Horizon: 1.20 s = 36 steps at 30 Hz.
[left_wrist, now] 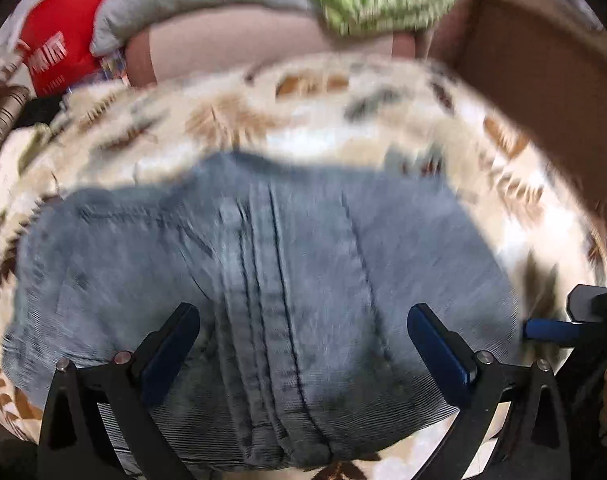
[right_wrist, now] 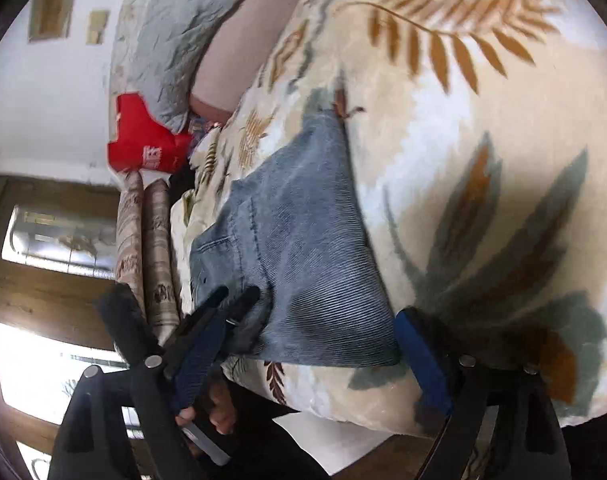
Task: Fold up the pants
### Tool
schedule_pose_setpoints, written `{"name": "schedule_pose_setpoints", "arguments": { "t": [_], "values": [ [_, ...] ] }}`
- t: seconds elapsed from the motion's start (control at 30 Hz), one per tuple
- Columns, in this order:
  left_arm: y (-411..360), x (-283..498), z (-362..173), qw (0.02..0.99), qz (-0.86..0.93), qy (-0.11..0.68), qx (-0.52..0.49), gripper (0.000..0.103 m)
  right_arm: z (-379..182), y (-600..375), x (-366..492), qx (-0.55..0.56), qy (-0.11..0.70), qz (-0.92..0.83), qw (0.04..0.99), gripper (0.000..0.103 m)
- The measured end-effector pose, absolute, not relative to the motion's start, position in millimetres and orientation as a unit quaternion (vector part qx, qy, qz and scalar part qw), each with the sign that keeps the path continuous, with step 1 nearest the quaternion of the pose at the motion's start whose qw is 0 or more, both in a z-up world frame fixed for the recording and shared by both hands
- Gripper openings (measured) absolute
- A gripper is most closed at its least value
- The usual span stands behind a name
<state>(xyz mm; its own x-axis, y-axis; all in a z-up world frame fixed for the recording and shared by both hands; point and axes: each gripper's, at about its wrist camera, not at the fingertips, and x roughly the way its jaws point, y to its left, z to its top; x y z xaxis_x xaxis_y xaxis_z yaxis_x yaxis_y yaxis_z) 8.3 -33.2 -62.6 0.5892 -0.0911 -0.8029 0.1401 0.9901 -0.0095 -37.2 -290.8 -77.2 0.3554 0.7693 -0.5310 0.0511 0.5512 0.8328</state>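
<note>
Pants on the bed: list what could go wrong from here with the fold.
1. The pants lie close to the near edge of the leaf-print blanket; a pull toward that edge could drag them off the bed.
2. Both grippers stand open over the denim, the left gripper above the thick centre seam. A pinch there may catch only the top layer, so the fold could come out uneven.
3. The right gripper is beside the left one; they might collide.

Open right gripper (right_wrist: 303,344) over folded pants (right_wrist: 299,264) on blanket (right_wrist: 483,120)
</note>
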Motion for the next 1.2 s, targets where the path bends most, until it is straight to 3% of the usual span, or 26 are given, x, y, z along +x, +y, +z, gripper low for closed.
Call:
{"name": "schedule_pose_setpoints", "arguments": {
  "t": [0.07, 0.17, 0.33, 0.47, 0.57, 0.8, 0.87, 0.97, 1.03, 1.2],
  "values": [
    [-32.0, 4.8, -60.7, 0.894, -0.067, 0.441, 0.031, 0.103, -64.8, -296.6, -36.1, 0.408, 0.494, 0.249, 0.727, 0.089],
    [-37.2, 11.7, -98.9, 0.860, -0.057, 0.500, 0.080, 0.103, -44.3, -303.7, -27.0, 0.406, 0.469, 0.261, 0.740, 0.089],
    [-32.8, 8.0, -100.4, 0.875, -0.063, 0.475, 0.066, 0.103, -25.3, -281.3, 11.4, 0.390, 0.467, 0.299, 0.735, 0.089],
    [-30.1, 6.3, -102.0, 0.882, -0.067, 0.461, 0.066, 0.103, -46.8, -253.1, 44.7, 0.375, 0.496, 0.316, 0.717, 0.089],
    [-31.6, -1.7, -101.3, 0.887, -0.071, 0.451, 0.070, 0.103, -96.5, -246.7, 58.6, 0.384, 0.550, 0.264, 0.693, 0.088],
    [-30.5, -1.5, -100.0, 0.890, -0.082, 0.443, 0.069, 0.103, -40.6, -249.8, 79.5, 0.360, 0.515, 0.276, 0.727, 0.088],
    [-30.0, -1.4, -100.2, 0.890, -0.086, 0.442, 0.068, 0.103, -42.0, -248.8, 95.8, 0.360, 0.512, 0.265, 0.733, 0.088],
    [-30.4, -1.3, -101.0, 0.891, -0.089, 0.439, 0.071, 0.103, -88.8, -248.1, 127.1, 0.367, 0.555, 0.233, 0.709, 0.088],
    [-28.9, -2.0, -100.6, 0.892, -0.093, 0.436, 0.069, 0.103, -86.1, -255.0, 122.2, 0.397, 0.530, 0.233, 0.712, 0.088],
    [-29.1, -1.3, -101.0, 0.892, -0.094, 0.436, 0.069, 0.103, -44.4, -252.5, 75.5, 0.354, 0.511, 0.253, 0.741, 0.088]
  ]
}}
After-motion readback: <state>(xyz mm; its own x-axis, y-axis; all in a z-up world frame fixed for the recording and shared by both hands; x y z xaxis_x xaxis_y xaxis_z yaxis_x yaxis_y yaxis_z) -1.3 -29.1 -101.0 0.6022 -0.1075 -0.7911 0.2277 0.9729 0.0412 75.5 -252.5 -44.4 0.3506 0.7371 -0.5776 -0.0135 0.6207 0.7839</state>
